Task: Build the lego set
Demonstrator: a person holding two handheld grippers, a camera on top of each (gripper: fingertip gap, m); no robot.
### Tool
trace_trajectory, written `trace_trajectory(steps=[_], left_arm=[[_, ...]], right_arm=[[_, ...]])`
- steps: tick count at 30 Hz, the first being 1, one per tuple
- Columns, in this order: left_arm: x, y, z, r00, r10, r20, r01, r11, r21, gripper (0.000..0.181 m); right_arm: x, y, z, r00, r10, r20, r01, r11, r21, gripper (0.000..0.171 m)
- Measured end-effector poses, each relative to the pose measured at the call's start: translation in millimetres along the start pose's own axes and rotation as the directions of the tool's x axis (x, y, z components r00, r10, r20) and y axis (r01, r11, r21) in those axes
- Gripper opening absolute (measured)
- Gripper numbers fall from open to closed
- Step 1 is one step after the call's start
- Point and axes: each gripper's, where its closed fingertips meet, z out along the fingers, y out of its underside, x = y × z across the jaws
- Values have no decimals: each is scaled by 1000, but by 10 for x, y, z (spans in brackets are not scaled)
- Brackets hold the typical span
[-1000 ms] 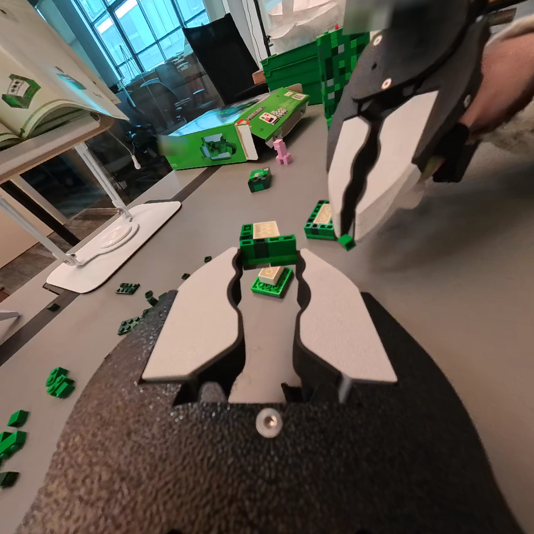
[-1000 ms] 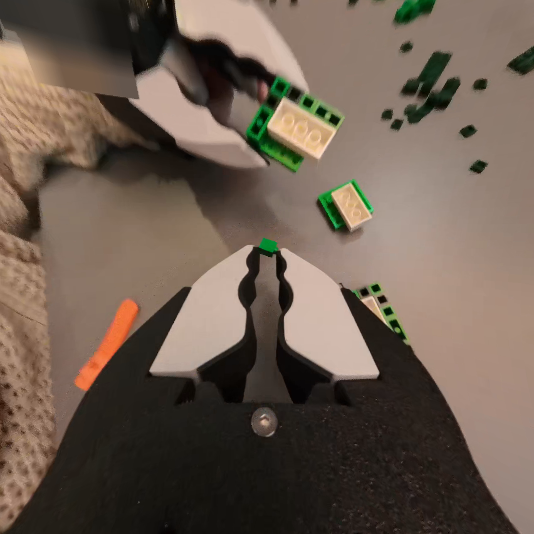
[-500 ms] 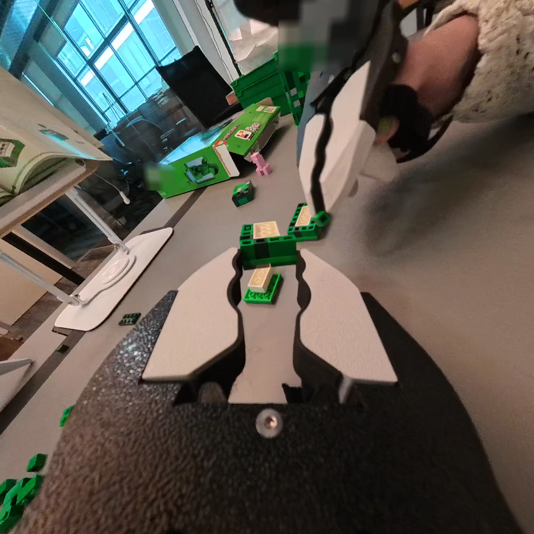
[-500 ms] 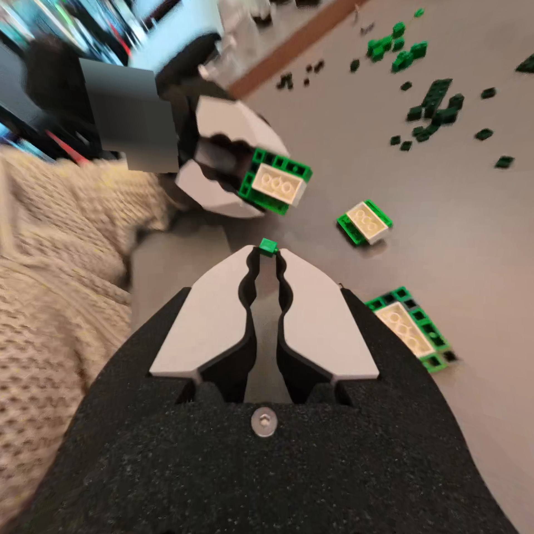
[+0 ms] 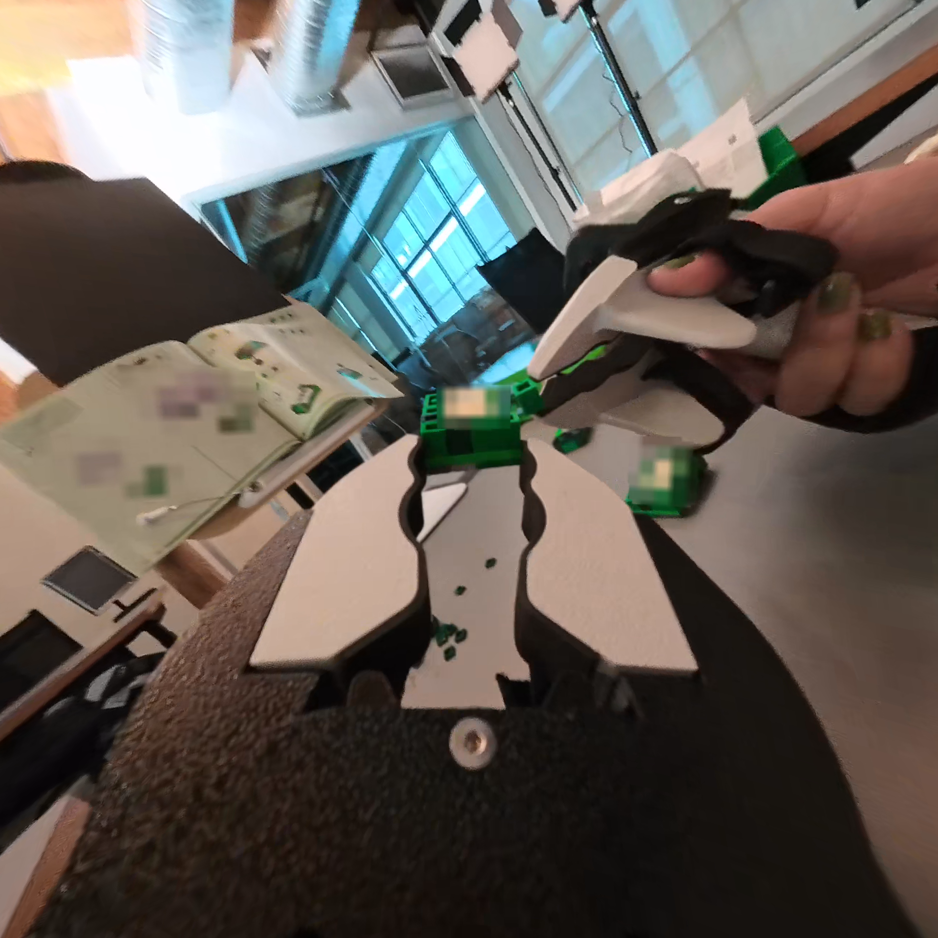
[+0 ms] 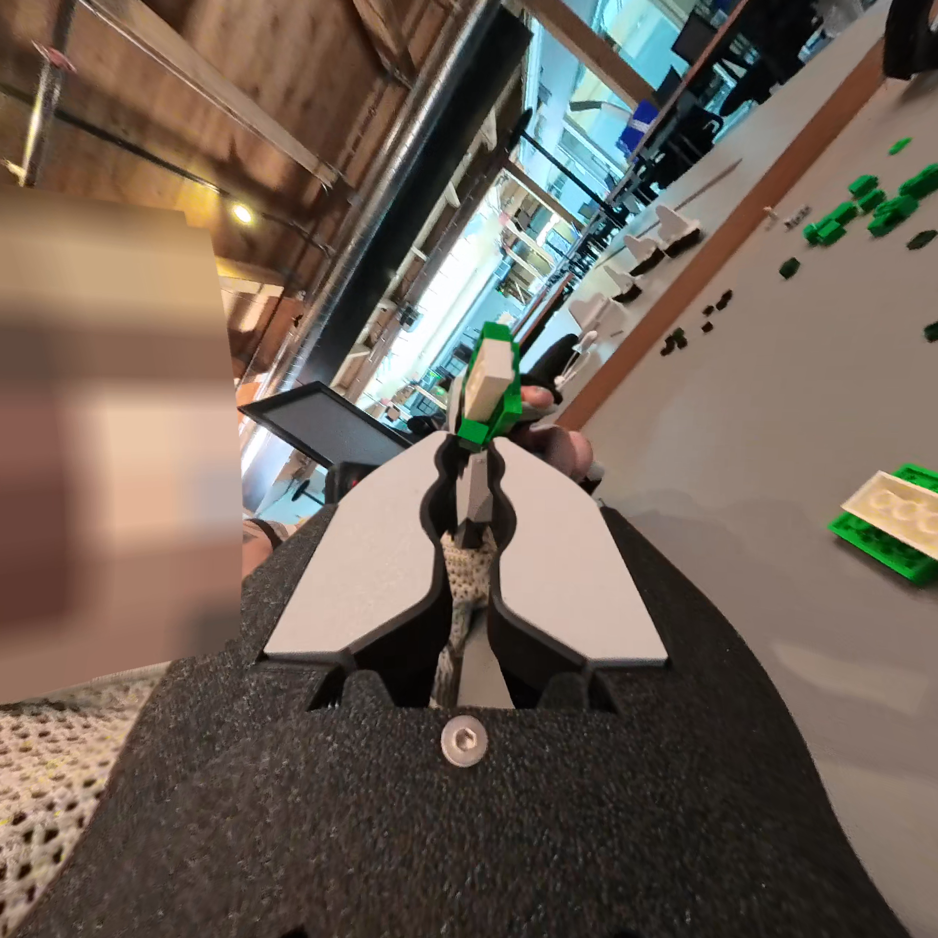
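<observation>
Now we see our left gripper (image 5: 472,446) clamped on the green block assembly (image 5: 474,449) held above the grey table (image 5: 812,583), while our right gripper (image 5: 538,393) pinches what seems a small green brick (image 5: 528,395) against its right edge.

A mosaic patch hides the top of the green brick assembly (image 5: 472,431) at twelve o'clock; the open booklet (image 5: 167,406) at nine o'clock is blurred.

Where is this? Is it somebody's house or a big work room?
Probably a big open office or workshop, not a house. There are tall windows, bare metal pipes under a wooden ceiling, and a long grey table strewn with green lego pieces.
</observation>
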Motion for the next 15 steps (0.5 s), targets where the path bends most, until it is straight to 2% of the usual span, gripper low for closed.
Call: trace_trajectory(steps=[1, 7, 15], left_arm=[[-18, -29, -11, 1000, 12, 16, -12, 1000, 14, 35], [-53, -79, -31, 998, 45, 51, -47, 998, 36, 35], [-77, -80, -39, 998, 36, 58, -38, 999, 39, 35]], right_arm=[[1, -11, 23, 1000, -1, -1, 1, 1000, 2, 10], [-128, 3, 153, 997, 22, 73, -21, 1000, -13, 10], [-107, 3, 178, 997, 14, 74, -15, 1000, 19, 10]])
